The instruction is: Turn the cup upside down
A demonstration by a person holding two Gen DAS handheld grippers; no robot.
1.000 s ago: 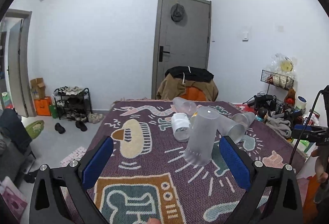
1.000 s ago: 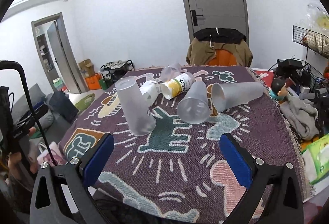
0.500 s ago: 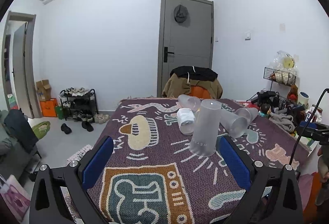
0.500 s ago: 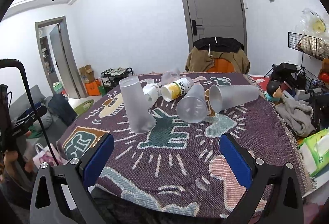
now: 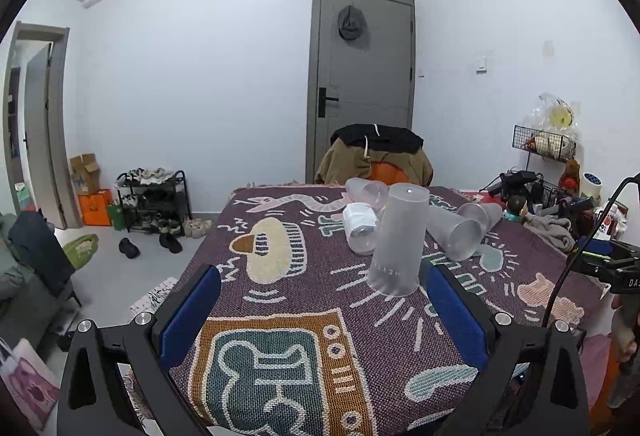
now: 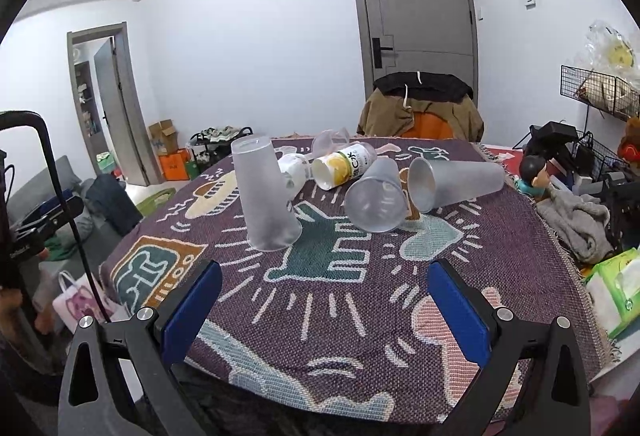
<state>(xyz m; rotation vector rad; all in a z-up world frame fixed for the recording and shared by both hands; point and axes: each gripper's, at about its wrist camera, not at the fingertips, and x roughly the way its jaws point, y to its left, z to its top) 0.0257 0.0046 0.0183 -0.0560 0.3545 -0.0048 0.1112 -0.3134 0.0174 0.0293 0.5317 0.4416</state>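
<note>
A frosted plastic cup point(image 5: 398, 240) stands upside down, mouth down, on the patterned cloth; it also shows in the right wrist view point(image 6: 264, 193). Two more frosted cups lie on their sides point(image 6: 376, 195) point(image 6: 456, 181), and one of them shows in the left wrist view point(image 5: 454, 234). My left gripper point(image 5: 320, 312) is open and empty, near the table's front edge, short of the upturned cup. My right gripper point(image 6: 322, 310) is open and empty, above the cloth's near edge.
A white bottle point(image 5: 360, 226) and a yellow-labelled bottle point(image 6: 344, 165) lie on their sides behind the cups, with a small clear cup point(image 5: 366, 189) farther back. A chair with clothes point(image 5: 376, 155) stands behind the table. Clutter and a grey cloth point(image 6: 576, 213) sit at the right.
Both grippers have drawn back from the cups and levelled out. The upturned cup now stands farther from the left gripper. No cup has moved.
</note>
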